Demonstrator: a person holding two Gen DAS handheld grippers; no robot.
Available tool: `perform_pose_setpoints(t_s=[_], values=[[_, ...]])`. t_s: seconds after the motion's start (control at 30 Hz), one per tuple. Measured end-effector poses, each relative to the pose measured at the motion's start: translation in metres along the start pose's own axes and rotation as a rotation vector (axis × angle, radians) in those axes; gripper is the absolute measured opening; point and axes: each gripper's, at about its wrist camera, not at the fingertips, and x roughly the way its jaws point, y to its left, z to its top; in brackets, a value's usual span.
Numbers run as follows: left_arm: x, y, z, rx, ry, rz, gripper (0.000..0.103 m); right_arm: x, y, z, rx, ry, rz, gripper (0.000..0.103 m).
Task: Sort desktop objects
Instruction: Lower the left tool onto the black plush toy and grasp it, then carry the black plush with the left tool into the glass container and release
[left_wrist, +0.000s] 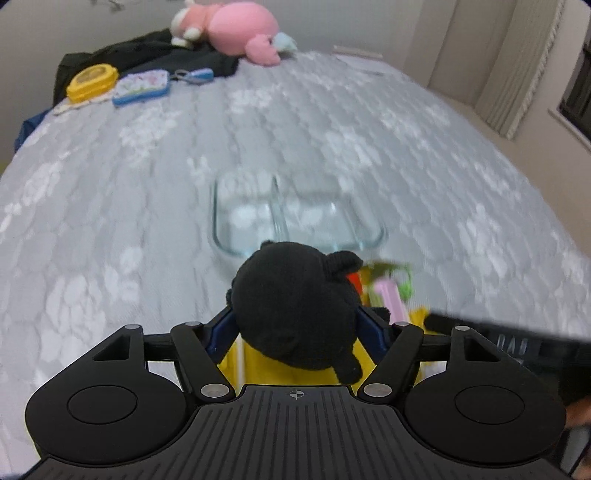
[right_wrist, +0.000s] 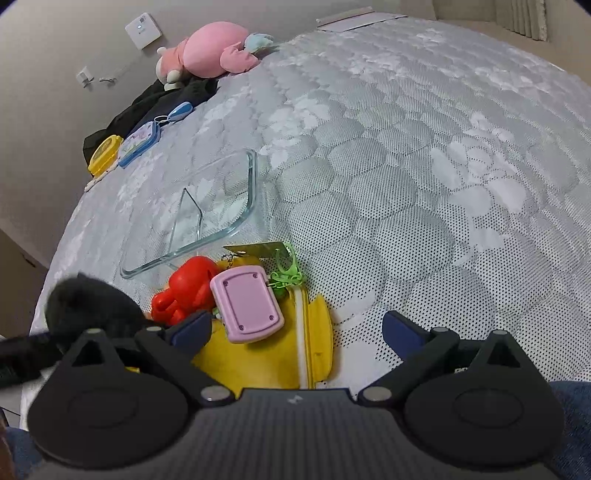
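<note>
My left gripper (left_wrist: 295, 322) is shut on a black plush toy (left_wrist: 295, 306), whose body bulges out between the blue pads. It hangs above a yellow pouch (right_wrist: 258, 358), just short of a clear divided glass dish (left_wrist: 218, 225). The right wrist view shows the same plush (right_wrist: 88, 302) at the left, blurred. My right gripper (right_wrist: 295, 328) stands open over the yellow pouch with nothing between its fingers. A pink case (right_wrist: 247, 306), a red toy (right_wrist: 188, 284) and a green keychain (right_wrist: 286, 273) lie on the pouch beside the glass dish (right_wrist: 253, 184).
Everything lies on a grey quilted mattress (left_wrist: 406, 147). At its far left sit a pink plush (left_wrist: 236, 26), a black garment (left_wrist: 147, 51), a yellow box (left_wrist: 92, 79), a blue-rimmed tin (left_wrist: 142, 86) and a blue clip (left_wrist: 195, 75). Wall and curtains stand beyond.
</note>
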Motion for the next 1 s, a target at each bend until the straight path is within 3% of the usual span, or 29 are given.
perform_pose_setpoints(t_s=[0.27,0.53,0.73,0.87,0.93,1.0], values=[[-0.001,0.013,0.064,0.078,-0.131,0.067,0.071,0.007,-0.003,0.001,0.016,0.032,0.010,0.100],[0.038,0.018,0.110,0.080,-0.141,-0.012,0.071,0.010,-0.002,0.001,0.008,0.047,0.009,0.100],[0.083,0.018,0.096,0.179,-0.008,0.011,0.071,0.013,-0.002,0.002,0.011,0.060,0.014,0.100],[0.097,0.017,0.076,0.256,0.019,0.029,0.072,0.015,-0.002,0.001,0.009,0.074,0.013,0.100],[0.097,0.017,0.072,0.286,0.007,0.046,0.077,0.017,-0.001,0.001,0.004,0.082,0.014,0.100],[0.091,0.019,0.075,0.311,-0.015,0.066,0.090,0.018,0.001,0.001,-0.005,0.087,0.013,0.100]])
